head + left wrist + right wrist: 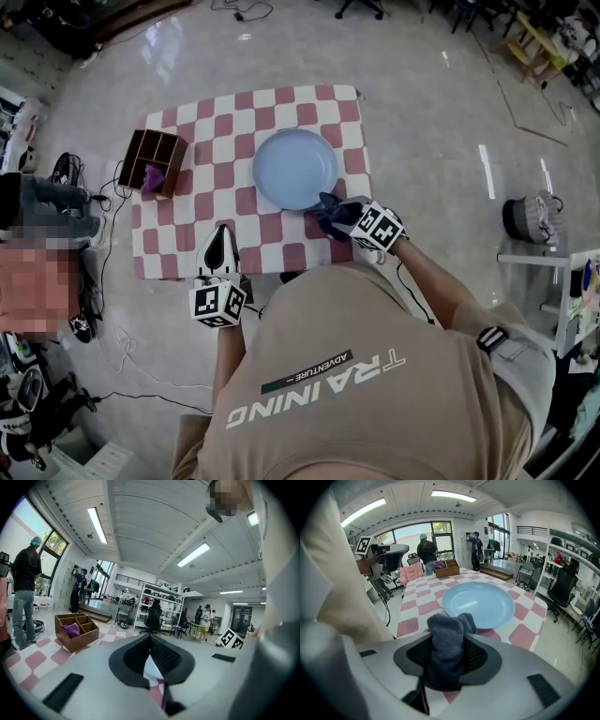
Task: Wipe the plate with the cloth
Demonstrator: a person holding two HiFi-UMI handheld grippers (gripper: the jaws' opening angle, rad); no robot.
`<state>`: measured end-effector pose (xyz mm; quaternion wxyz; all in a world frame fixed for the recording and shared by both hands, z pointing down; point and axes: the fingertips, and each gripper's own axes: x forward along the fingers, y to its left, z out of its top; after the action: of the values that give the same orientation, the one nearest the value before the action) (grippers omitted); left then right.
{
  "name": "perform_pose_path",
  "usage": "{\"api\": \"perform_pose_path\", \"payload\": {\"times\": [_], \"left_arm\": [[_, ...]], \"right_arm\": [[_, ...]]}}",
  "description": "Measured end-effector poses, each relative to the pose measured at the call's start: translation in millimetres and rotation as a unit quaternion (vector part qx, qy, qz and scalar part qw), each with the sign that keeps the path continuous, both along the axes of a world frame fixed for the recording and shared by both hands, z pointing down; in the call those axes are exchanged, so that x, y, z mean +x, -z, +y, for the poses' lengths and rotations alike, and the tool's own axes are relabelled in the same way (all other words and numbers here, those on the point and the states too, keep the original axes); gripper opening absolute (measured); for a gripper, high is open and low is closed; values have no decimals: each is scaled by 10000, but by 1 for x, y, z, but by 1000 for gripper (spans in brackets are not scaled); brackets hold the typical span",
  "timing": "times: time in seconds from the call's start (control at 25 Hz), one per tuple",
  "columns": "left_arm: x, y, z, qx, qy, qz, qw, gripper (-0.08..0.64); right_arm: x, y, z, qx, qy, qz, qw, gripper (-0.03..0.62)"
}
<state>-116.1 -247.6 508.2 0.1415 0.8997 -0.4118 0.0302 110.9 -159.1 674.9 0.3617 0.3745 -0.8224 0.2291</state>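
Head view: plate (294, 169) mid checkered surface (187, 234); right gripper (339, 217) at near rim, fingers clamping dark cloth (326, 206).
Left gripper view: left gripper (150, 640) fingers closed, empty.
Right gripper view: cloth wad just short of plate; press flat, sweep whole face.

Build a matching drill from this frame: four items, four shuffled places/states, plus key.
Items
1. plate
2. cloth
3. wooden box
4. left gripper

Places/states
A. clamped in the right gripper, by the plate's near rim
B. shut, nothing in it
C. light blue, bare, on the checked mat
D. at the mat's far-left corner, a purple thing in one compartment

Pairs: 1-C, 2-A, 3-D, 4-B
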Motion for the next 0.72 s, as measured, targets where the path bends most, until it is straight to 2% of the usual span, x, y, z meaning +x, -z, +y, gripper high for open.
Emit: {"api": "perform_pose_path", "payload": {"times": [0.2,0.44,0.56,0.72], "left_arm": [[-3,-5,3,-72,29,-72,9999,9],[1,-19,11,-198,11,-201,9996,9],[3,-16,13,-204,-2,-173,9996,9],[3,-13,16,-203,12,-136,9997,9]], "right_arm": [[3,-13,10,-126,-128,10,9998,181],[3,-51,23,-381,15,334,9987,187],[1,-52,24,-408,-88,248,9988,189],[1,-54,23,-359,37,390,9986,209]]}}
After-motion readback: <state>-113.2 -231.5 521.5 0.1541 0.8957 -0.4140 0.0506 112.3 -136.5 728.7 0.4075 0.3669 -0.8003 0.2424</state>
